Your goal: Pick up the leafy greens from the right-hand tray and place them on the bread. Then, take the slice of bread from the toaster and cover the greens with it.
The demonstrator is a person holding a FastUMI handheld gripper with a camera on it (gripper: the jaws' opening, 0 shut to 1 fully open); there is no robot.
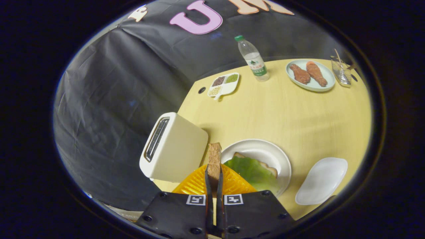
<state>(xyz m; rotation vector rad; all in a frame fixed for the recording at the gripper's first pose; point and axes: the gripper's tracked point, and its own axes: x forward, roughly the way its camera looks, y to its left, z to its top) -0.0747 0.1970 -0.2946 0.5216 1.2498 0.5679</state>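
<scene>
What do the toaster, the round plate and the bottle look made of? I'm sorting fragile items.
Toaster: likely matte cream plastic or painted metal.
Round plate: apparently glazed white ceramic, slight sheen.
Bottle: clear plastic, green cap.
The hand-held gripper is shut on the bread slice.

My gripper (pixel 214 179) has its two fingers pressed on a slice of bread (pixel 214 161), which stands on its edge between them. The white toaster (pixel 174 147) sits just beside it. Past my fingers is a white plate (pixel 265 149) with bread and leafy greens (pixel 254 171) on top. An empty white tray (pixel 322 181) lies near the plate on the yellow table (pixel 265 109).
</scene>
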